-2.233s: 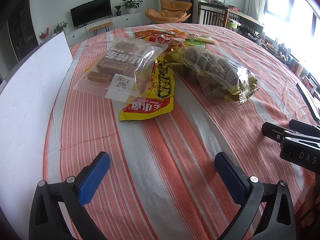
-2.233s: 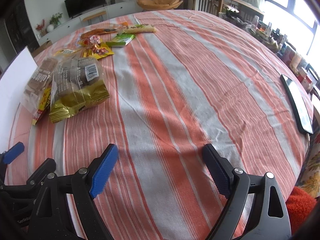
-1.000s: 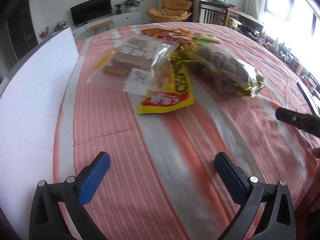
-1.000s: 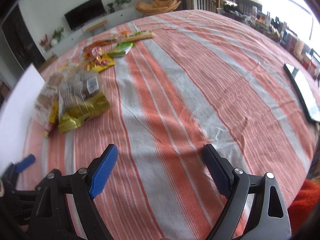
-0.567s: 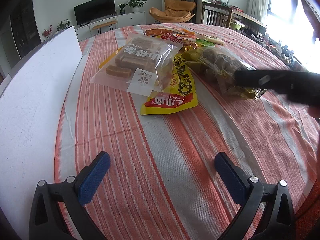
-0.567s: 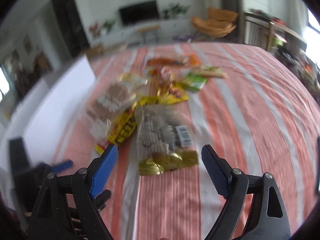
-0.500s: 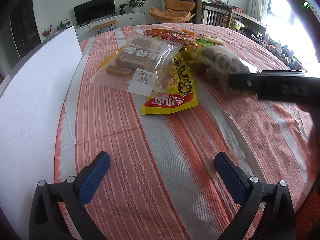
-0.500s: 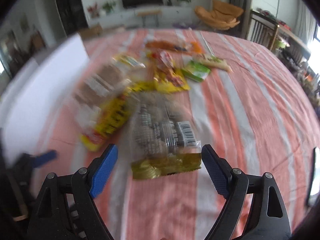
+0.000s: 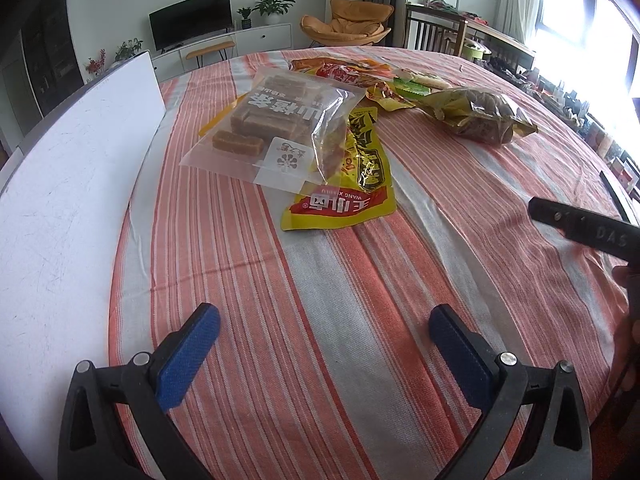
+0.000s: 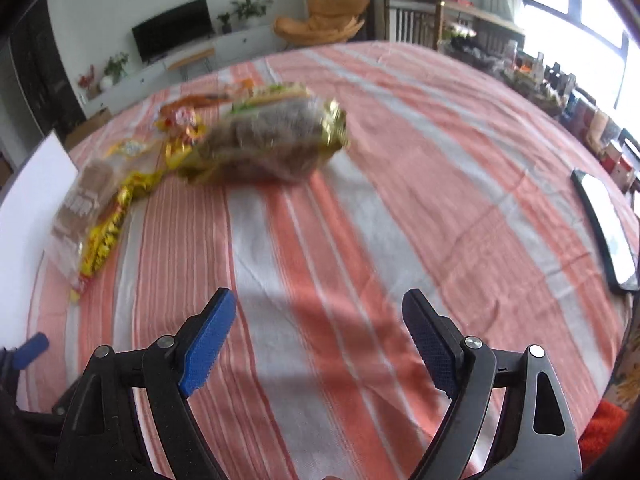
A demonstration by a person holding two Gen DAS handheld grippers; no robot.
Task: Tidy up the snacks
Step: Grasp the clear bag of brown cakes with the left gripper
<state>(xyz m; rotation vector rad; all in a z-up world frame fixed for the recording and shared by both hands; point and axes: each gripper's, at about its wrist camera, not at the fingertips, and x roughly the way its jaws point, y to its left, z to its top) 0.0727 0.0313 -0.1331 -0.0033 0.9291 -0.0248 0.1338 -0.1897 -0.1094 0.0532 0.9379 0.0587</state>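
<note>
Several snack packets lay bunched on the far-left part of a round table covered in an orange-and-grey striped cloth (image 9: 320, 300). Nearest the left gripper's camera was a clear bag of brown cake bars (image 9: 276, 128), its lower right side overlapping a yellow packet with red lettering (image 9: 352, 184) that stuck out toward the viewer. Beyond them, and to the right, sat a gold-edged bag of dark brown pieces (image 9: 484, 114), apart from the yellow packet, with a green packet (image 9: 412, 88) and an orange-red packet (image 9: 340, 69) crowded just behind it; how those far ones overlapped could not be made out. In the right wrist view the gold-edged bag (image 10: 276, 140) was blurred, lying well ahead of the fingers. The left gripper (image 9: 324, 344) hung above bare cloth with its blue pads spread wide and nothing between them. The right gripper (image 10: 320, 336) likewise stood wide apart over bare striped cloth, holding nothing, none of the snacks near its pads. Part of its black body (image 9: 588, 228) showed at the right edge of the left view. A white board (image 9: 60, 200) stood along the table's left edge, just beside the clear bag. A dark flat device (image 10: 604, 224) lay at the table's right edge, well apart from the snacks. Behind the table were a television (image 9: 191, 18) and an orange chair (image 9: 346, 28).
</note>
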